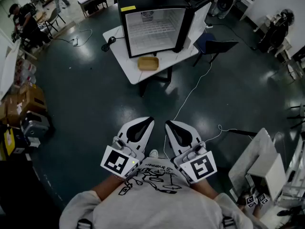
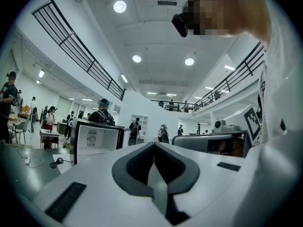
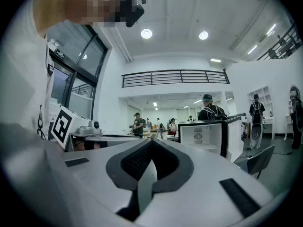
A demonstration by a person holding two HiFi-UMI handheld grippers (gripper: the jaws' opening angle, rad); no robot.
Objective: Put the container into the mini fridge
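Observation:
A tan container (image 1: 148, 63) lies on a white table (image 1: 125, 62), just in front of a black mini fridge (image 1: 152, 20) whose door (image 1: 199, 18) stands open on a white, bare inside. The fridge also shows far off in the left gripper view (image 2: 94, 140) and the right gripper view (image 3: 204, 137). My left gripper (image 1: 148, 121) and right gripper (image 1: 169, 124) are held side by side close to my chest, far short of the table, both shut with nothing between the jaws.
A dark chair (image 1: 217, 47) stands right of the table. A white cable (image 1: 193, 92) runs across the dark floor toward me. Cardboard boxes (image 1: 26, 101) sit at the left, a white table (image 1: 255, 163) at the lower right. People stand in the background.

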